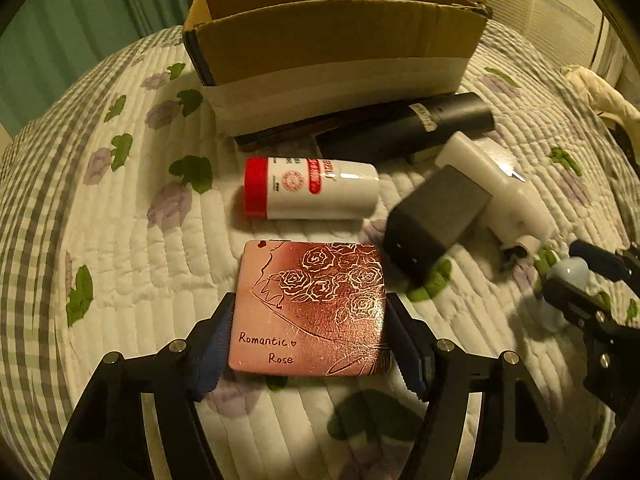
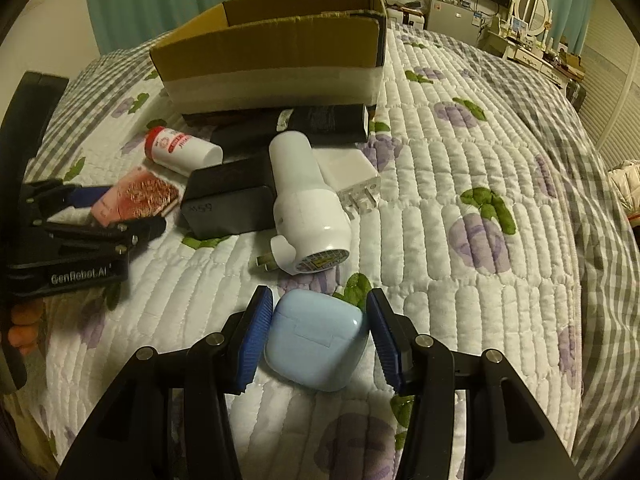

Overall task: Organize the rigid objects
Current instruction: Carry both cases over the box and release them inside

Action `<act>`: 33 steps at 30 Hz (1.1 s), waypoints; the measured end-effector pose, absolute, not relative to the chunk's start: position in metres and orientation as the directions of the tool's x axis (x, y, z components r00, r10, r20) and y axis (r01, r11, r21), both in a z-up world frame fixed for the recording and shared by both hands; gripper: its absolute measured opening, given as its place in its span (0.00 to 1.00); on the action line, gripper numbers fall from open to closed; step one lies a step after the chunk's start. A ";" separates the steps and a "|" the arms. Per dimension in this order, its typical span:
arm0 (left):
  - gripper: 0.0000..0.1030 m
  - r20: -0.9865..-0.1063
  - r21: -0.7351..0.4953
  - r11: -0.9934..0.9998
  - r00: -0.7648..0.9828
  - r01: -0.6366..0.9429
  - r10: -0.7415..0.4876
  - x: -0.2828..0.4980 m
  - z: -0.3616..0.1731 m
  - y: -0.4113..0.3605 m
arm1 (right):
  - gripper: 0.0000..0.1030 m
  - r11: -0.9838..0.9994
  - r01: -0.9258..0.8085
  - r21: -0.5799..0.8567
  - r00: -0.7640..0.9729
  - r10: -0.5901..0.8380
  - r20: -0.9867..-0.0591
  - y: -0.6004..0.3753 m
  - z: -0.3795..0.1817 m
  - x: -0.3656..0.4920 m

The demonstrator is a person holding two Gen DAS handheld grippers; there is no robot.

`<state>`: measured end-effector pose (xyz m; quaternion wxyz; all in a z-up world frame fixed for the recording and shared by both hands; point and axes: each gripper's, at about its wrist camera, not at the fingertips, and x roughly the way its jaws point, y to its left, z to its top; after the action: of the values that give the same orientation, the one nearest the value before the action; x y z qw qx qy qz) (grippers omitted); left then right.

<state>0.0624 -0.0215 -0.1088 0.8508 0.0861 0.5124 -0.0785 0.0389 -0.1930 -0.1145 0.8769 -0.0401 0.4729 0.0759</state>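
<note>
My left gripper [image 1: 308, 340] is shut on a pink "Romantic Rose" case [image 1: 308, 304], its pads against both sides, low over the quilt. My right gripper [image 2: 316, 340] straddles a pale blue earbud case [image 2: 316, 340]; the left pad touches it and a small gap shows on the right. The pink case [image 2: 136, 196] and left gripper [image 2: 112, 212] show at the left of the right wrist view. An open cardboard box [image 1: 332, 44] stands behind the objects.
On the quilted bed lie a white bottle with a red cap [image 1: 308, 188], a black block [image 1: 432, 220], a white plug-in device [image 2: 308, 204], a white charger [image 2: 356, 176] and a long black box [image 1: 404, 128]. Furniture stands at the far right [image 2: 532, 40].
</note>
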 end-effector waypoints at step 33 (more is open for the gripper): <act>0.70 -0.631 0.092 0.991 0.776 0.097 -0.017 0.180 0.064 -0.033 | 0.45 0.958 -0.267 -0.107 0.750 0.137 -0.646 -0.161 0.085 0.224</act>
<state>0.1803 -0.0326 0.0640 0.9404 0.0598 0.3334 -0.0304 0.2242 -0.1611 0.0850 0.9305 -0.0966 0.3361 0.1086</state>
